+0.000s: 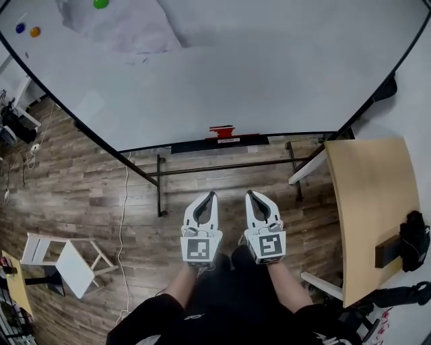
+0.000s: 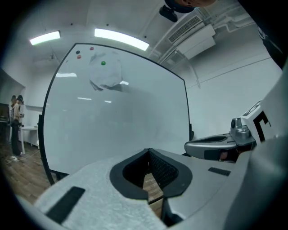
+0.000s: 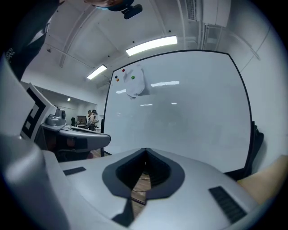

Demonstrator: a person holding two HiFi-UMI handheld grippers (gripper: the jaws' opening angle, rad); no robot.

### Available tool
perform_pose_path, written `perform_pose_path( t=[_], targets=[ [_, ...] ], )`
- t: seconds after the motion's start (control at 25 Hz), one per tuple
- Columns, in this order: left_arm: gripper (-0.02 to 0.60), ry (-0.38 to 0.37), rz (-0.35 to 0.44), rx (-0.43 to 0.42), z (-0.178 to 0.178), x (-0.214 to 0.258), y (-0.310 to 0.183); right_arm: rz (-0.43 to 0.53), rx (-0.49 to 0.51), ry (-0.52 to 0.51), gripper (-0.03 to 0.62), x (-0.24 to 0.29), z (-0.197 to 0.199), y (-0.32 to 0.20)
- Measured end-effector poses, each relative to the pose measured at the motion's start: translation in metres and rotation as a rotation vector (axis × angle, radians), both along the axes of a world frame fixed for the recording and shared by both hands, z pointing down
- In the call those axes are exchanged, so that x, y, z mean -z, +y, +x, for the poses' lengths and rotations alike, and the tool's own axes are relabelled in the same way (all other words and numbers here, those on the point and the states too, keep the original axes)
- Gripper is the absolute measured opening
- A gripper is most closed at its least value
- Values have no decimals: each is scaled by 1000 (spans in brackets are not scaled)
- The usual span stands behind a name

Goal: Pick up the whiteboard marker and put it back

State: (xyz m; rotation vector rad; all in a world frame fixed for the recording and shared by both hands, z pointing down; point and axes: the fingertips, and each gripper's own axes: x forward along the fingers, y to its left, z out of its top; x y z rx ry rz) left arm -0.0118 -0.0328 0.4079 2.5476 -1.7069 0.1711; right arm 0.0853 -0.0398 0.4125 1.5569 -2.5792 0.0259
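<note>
Both claws low in front of you, side by side, near but apart, tips toward the whiteboard (image 1: 269, 74). L gripper (image 1: 213, 195): jaws closed tip to tip, nothing btwn them; its own view shows only floor planks through the gap behind the tips. R gripper (image 1: 250, 194): same, tips meeting, holding nothing. Red whiteboard marker (image 1: 221, 129) sits on the tray (image 1: 195, 145) along the board's bottom edge, straight ahead of the grippers & well apart from them; too small to tell which end is the cap. Btwn you & tray: stand crossbar (image 1: 229, 166), dark metal, running L–R low over the wood floor (image 1: 81, 189), w/ a stand post (image 1: 159, 185) ahead-left of L gripper. R side: light wood table (image 1: 367, 195) close by your R arm, black object (image 1: 414, 239) at its outer edge. L side: white folding stool (image 1: 71, 266), well apart. Thin white cable (image 1: 125, 202) trails over the floor from under the board toward you. On board, upper L: sheet of paper (image 1: 128, 27) under a green magnet (image 1: 101, 3); blue magnet (image 1: 20, 28) & orange magnet (image 1: 35, 32) just beside each other. People (image 2: 16, 126) stand far off past the board's L edge, seen in the left gripper view.
</note>
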Motion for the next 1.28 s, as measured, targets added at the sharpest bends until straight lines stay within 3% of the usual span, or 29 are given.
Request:
perform_pose_path(
  t=[0.4,0.64,0.8,1.0,1.28],
  targets=[
    [6,44,30,-4,22,22,6,32,-1,7,2,32,18,9],
    [6,20,92,-4,45,36,1,51,-7,-6,2,40,40,5],
    [6,74,54,4,50,40,1,67,-12,-25,2,51,46,5],
    [6,-1,67,21,46,40,-4,66,2,-31,2,47,47,1],
    [6,1,72,26,50,40,-4,72,24,-31,2,49,44,2]
  ],
)
